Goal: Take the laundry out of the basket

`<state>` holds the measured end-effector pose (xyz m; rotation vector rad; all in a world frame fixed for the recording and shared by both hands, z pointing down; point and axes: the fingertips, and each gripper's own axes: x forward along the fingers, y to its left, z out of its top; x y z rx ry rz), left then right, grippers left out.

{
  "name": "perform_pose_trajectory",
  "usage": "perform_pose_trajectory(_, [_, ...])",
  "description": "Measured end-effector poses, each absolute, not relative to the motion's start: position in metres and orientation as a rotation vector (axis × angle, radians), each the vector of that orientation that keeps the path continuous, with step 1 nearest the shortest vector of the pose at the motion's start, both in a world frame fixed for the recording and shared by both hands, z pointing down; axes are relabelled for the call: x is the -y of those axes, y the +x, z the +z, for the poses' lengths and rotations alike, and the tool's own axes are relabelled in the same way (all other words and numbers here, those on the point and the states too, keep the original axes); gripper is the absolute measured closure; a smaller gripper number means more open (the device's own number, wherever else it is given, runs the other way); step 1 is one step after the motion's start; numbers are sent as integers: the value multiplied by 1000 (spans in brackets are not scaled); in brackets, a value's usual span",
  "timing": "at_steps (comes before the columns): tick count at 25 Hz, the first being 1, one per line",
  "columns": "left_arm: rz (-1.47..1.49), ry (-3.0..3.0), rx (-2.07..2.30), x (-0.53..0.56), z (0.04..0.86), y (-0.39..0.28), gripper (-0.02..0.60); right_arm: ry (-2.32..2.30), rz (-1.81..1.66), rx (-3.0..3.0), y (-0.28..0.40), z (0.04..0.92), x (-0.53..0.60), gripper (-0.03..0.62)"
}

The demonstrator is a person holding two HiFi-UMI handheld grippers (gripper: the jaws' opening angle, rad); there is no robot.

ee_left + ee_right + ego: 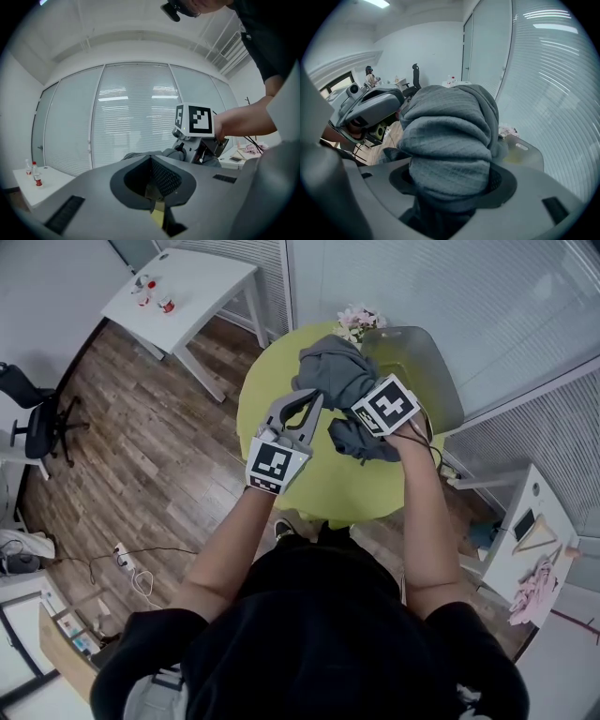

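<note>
A grey garment point(333, 371) hangs bunched over the yellow-green round table point(323, 486), next to the grey basket point(427, 381). My right gripper point(354, 418) is shut on it; in the right gripper view the thick folded cloth point(450, 140) fills the space between the jaws of the right gripper point(450, 187). A darker part of the cloth point(361, 442) droops below that hand. My left gripper point(298, 413) points level toward the garment from the left, its jaws together with nothing between them. In the left gripper view the left gripper point(152, 183) sits just short of the cloth point(140, 155).
A bunch of pale flowers point(359, 320) stands at the table's far edge by the basket. A white side table point(187, 292) with small bottles is at upper left, an office chair point(37, 423) at far left. Window blinds close off the far side.
</note>
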<state>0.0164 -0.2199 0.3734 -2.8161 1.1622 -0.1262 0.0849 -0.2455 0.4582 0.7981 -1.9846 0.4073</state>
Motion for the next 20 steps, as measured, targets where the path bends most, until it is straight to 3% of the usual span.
perform_pose_trajectory(10, [-197,-2872,-1244,190,427,-58,574,741,533,1986,12,528,202,275])
perform_pose_trajectory(20, [-305,-2980,-1249,166,507,-78,574,734,623,1921,-7,625,164,273])
